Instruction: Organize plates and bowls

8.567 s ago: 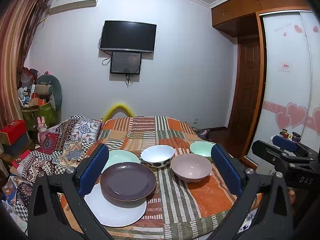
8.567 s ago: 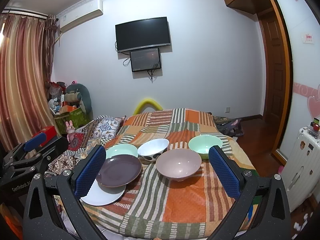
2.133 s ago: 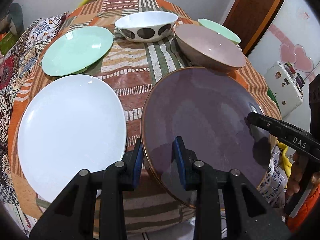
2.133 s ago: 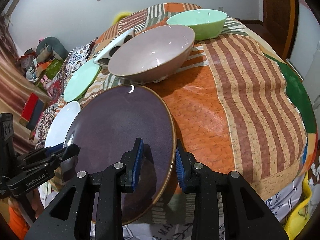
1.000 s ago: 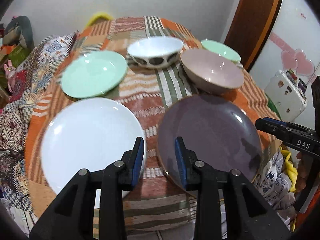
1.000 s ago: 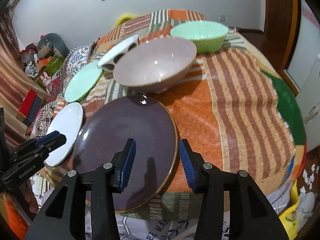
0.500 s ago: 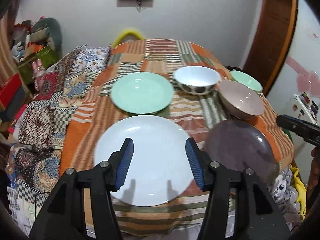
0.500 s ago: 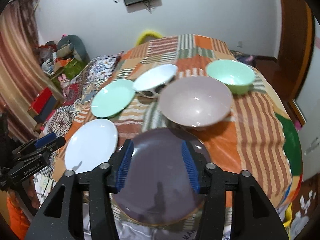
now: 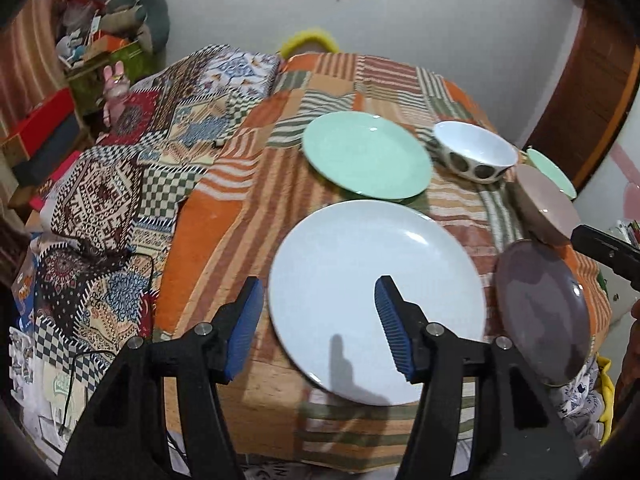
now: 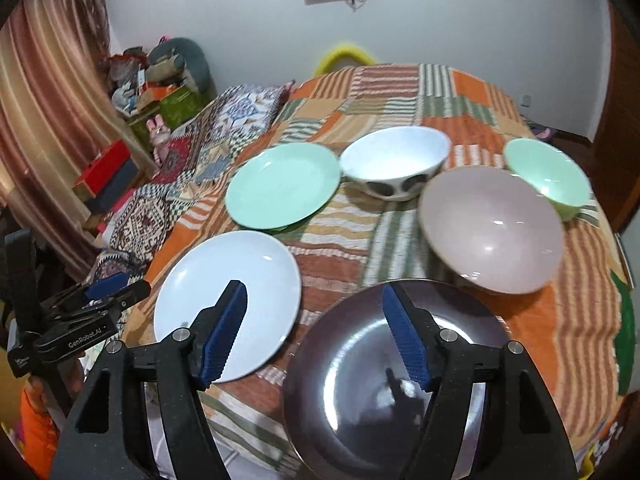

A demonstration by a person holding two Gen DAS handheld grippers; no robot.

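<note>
A white plate (image 9: 378,312) (image 10: 228,300) lies at the table's front left. A dark purple plate (image 9: 542,316) (image 10: 396,380) lies to its right at the front edge. A mint plate (image 9: 366,154) (image 10: 282,184), a white spotted bowl (image 9: 474,156) (image 10: 394,166), a pink bowl (image 9: 546,204) (image 10: 494,228) and a mint bowl (image 9: 554,170) (image 10: 548,178) sit farther back. My left gripper (image 9: 318,326) is open and empty above the white plate's near edge. My right gripper (image 10: 314,332) is open and empty above the gap between the white and purple plates.
The table carries a striped orange patchwork cloth (image 9: 224,216) (image 10: 588,264). A patterned blanket (image 9: 120,184) drapes a surface to the left. Boxes and toys (image 10: 160,92) are piled by the curtain. A wooden door (image 9: 592,92) stands at right.
Both grippers let go of the purple plate, which now lies on the table. They opened, pulled back and rose. My left gripper swung left over the white plate.
</note>
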